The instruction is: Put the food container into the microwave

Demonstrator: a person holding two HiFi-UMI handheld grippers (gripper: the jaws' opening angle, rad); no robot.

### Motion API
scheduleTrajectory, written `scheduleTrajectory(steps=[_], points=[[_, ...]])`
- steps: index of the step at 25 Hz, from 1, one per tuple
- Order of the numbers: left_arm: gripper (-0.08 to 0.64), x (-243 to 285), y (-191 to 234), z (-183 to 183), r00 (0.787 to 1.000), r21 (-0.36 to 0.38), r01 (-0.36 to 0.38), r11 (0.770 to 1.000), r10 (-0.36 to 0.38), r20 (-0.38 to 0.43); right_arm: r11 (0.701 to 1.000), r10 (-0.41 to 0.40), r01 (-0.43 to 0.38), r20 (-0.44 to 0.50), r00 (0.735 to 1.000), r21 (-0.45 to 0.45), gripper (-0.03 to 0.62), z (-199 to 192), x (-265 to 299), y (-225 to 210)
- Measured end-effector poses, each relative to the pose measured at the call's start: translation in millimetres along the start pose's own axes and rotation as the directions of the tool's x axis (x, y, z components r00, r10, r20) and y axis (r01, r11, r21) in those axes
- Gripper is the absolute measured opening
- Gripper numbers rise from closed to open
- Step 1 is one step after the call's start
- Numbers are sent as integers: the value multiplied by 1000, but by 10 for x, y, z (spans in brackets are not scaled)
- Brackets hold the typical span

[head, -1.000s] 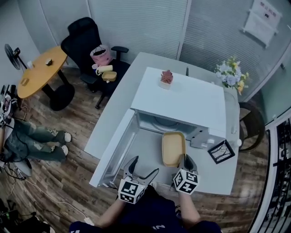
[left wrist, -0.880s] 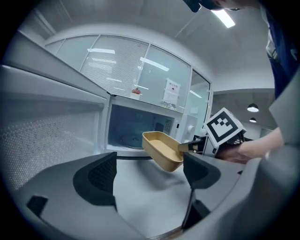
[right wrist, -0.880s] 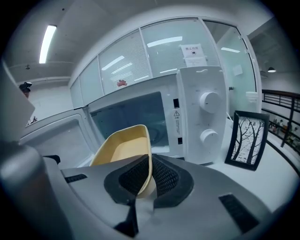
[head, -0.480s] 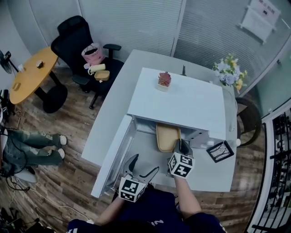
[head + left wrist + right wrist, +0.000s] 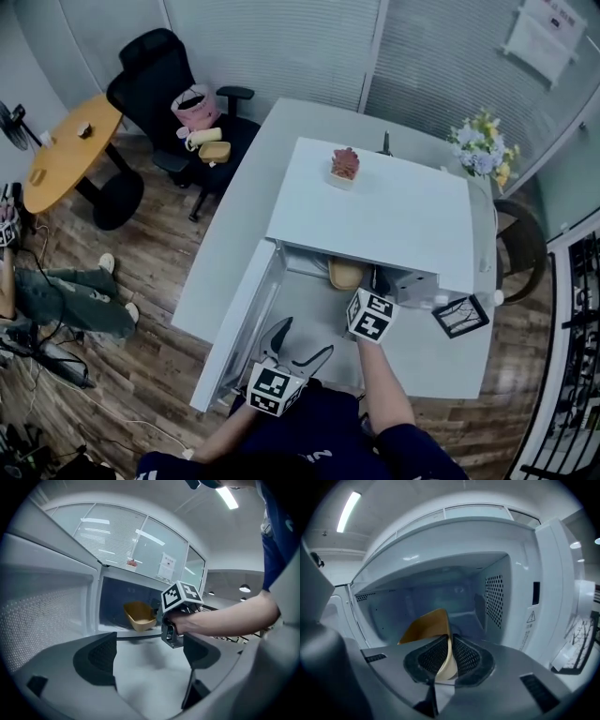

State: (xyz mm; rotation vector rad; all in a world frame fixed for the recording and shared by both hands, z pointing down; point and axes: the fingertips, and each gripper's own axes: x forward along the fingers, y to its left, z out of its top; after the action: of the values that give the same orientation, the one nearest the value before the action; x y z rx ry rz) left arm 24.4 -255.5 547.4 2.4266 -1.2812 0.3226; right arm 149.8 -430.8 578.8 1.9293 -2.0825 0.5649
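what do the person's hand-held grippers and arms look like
The left hand-held gripper and right hand-held gripper match: dark grey bodies, two curved jaws with mesh-textured black pads, and a white cube with black square markers on each. No cables show. The person wears a dark blue short-sleeved top; the forearms are bare.

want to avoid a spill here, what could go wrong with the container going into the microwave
The right gripper pinches the food container only by its thin wall, and its jaws have just eased open slightly: it could slip out. The container hangs tilted inside the microwave, so it may land on an edge.
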Motion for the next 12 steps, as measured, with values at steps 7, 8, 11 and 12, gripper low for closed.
scheduleTrajectory(steps=[7,8,11,12], points=[[426,26,106,-6,1000,-1,-22,1000,22,-17,999,-6,4,38,999,52,46,110,303,12],[426,34,119,0,1000,0,-25,1000,25,-15,998,-8,6,40,999,57,46,124,340,5],[426,58,153,2,999,0,-31,1000,31,-11,999,-11,9,44,999,38,46,159,452,21],[426,60,164,-4,999,0,-34,999,34,-13,999,-13,11,45,999,30,46,162,481,31]])
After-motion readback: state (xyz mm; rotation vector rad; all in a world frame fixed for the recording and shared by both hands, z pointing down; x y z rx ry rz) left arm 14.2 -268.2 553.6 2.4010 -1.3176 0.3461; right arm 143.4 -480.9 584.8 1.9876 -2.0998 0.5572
